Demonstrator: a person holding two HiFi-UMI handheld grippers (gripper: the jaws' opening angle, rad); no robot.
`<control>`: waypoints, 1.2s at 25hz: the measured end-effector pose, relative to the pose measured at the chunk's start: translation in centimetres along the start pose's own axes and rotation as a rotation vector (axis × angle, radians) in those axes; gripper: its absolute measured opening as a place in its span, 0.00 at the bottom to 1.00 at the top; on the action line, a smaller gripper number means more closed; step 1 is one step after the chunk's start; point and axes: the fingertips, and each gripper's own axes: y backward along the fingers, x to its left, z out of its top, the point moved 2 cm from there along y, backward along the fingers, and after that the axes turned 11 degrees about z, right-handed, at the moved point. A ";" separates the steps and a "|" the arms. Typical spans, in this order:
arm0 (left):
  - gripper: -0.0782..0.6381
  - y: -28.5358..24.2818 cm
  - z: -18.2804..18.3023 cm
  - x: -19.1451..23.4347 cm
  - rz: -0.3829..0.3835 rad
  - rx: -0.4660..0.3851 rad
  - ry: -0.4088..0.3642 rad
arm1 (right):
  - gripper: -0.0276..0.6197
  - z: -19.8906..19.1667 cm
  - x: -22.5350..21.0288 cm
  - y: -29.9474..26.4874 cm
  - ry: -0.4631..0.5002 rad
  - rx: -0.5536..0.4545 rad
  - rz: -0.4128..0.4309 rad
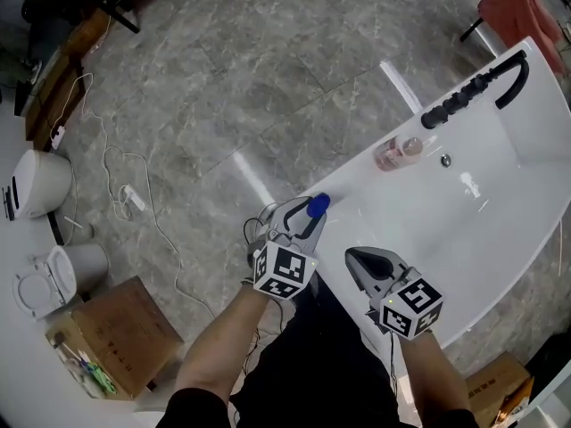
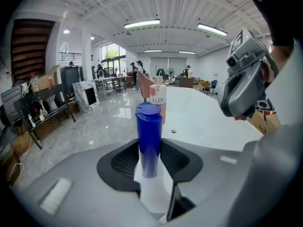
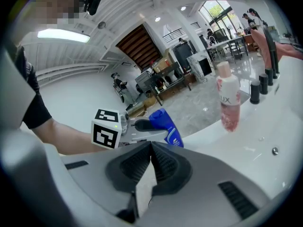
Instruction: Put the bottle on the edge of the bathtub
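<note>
The left gripper is clamped on the blue bottle, pads pressing its sides low down so the capped end sticks out past the jaws; it hangs tilted at the near-left rim of the bathtub, and whether it touches I cannot tell; that low hold probably lets it be stood upright there. The pink bottle stands farther along the rim, well apart; the right gripper waits empty over the tub, jaws together.

Bright, even overhead light; sharp focus; fisheye-warped edges.
</note>
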 end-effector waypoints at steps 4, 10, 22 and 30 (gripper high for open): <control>0.32 0.2 -0.3 0.2 -0.037 0.006 -0.026 | 0.06 -0.6 0.0 0.0 -0.009 0.005 -0.002; 0.32 0.4 -0.5 0.3 -0.040 0.032 -0.016 | 0.06 -0.1 0.8 -0.3 -0.009 0.000 0.002; 0.36 4.9 5.0 2.0 -0.008 -0.003 0.166 | 0.06 2.4 3.1 2.3 -0.002 0.008 0.013; 0.36 11.9 8.6 4.1 0.056 -0.027 0.330 | 0.06 6.5 6.7 3.3 0.062 -0.015 0.046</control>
